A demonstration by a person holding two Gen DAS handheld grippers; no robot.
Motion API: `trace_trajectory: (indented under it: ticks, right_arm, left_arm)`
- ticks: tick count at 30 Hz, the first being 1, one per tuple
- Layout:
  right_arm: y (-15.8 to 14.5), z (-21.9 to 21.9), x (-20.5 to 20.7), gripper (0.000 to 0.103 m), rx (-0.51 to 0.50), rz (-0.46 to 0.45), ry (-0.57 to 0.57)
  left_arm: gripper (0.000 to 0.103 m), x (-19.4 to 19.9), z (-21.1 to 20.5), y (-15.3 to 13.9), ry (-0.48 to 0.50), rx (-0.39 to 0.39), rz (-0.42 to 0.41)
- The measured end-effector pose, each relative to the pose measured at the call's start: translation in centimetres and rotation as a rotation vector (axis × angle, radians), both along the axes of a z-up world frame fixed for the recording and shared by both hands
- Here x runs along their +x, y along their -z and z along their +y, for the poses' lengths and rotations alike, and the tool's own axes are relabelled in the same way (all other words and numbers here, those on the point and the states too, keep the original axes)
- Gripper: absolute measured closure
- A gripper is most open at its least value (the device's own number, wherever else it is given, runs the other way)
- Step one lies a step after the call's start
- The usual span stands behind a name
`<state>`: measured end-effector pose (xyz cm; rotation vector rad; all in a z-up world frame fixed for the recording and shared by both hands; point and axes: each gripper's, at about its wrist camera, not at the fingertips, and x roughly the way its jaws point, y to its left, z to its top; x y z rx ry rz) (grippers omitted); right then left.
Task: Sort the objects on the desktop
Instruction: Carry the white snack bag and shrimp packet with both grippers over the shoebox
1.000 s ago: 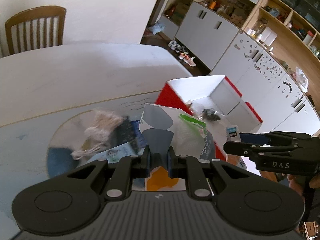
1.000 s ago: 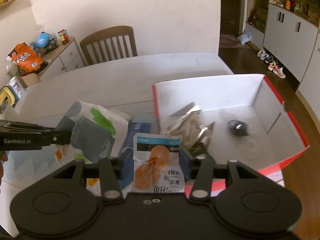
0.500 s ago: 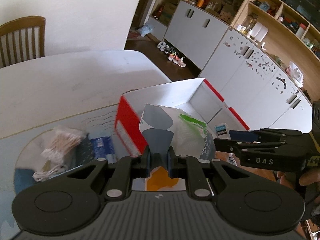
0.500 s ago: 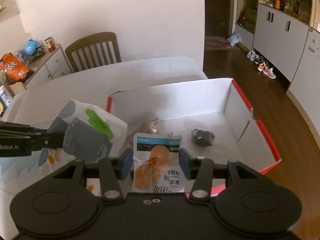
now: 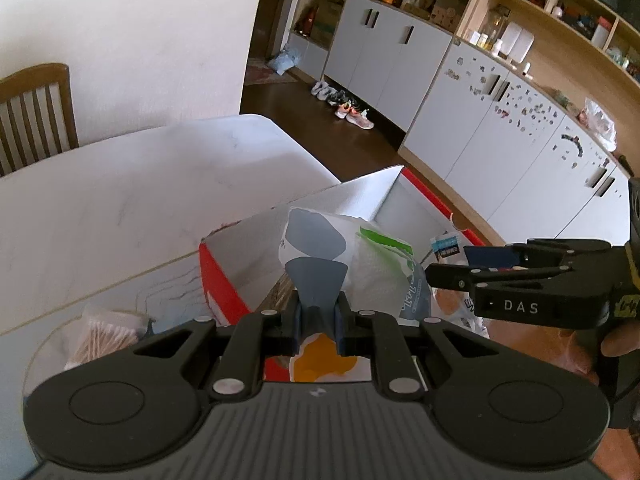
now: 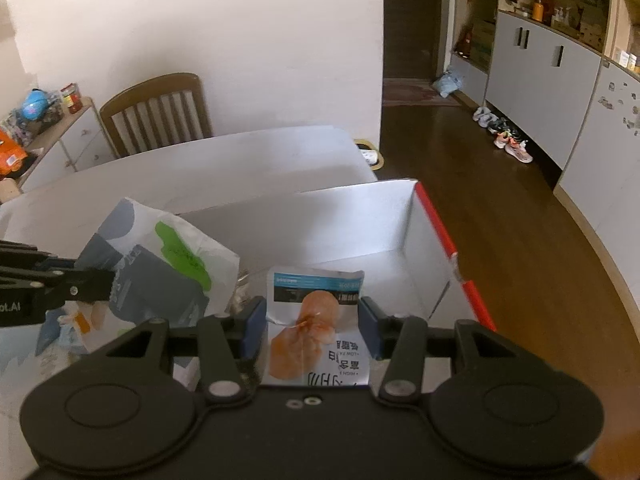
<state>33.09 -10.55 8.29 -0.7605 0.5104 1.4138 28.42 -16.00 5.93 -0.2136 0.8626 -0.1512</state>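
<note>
At the left of the white tabletop (image 5: 120,184), near its front edge, a clear bag of cotton swabs (image 5: 106,334) lies on a pale blue mat (image 5: 168,292). Just to its right stands an open red cardboard box (image 5: 224,280) with white inner walls, set at the tabletop's right edge.

The left gripper (image 5: 318,320) has its blue pads pressed almost together, pinching the lower end of a white snack bag (image 5: 372,268) printed with grey, green and orange shapes. The bag is held upright over the near left part of the box.

The right gripper (image 6: 312,330) stands beside it, to the right. Its jaws are partly spread, clasping the two sides of a small white packet (image 6: 316,320) with a blue band and an orange food picture. The packet sits above the box's near wall, over the open interior.

A wooden chair (image 6: 158,114) stands at the tabletop's far edge. Grey cabinets (image 5: 384,60) and shoes (image 5: 344,106) on dark floor fill the right.
</note>
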Motion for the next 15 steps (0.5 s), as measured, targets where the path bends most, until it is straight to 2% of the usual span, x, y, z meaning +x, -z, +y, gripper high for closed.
trace_trajectory:
  ticks: [5,15]
  right_arm:
    - [0.5,1.7,1.0,0.054,-0.004,-0.015,0.012]
    - [3.9,4.5,3.4,0.055,-0.078,-0.026,0.076]
  left_arm:
    - [0.089,2.0,-1.3,1.0,0.021,0.038,0.026]
    - [0.089,4.3,-4.0,4.2,0.074,0.113,0.103]
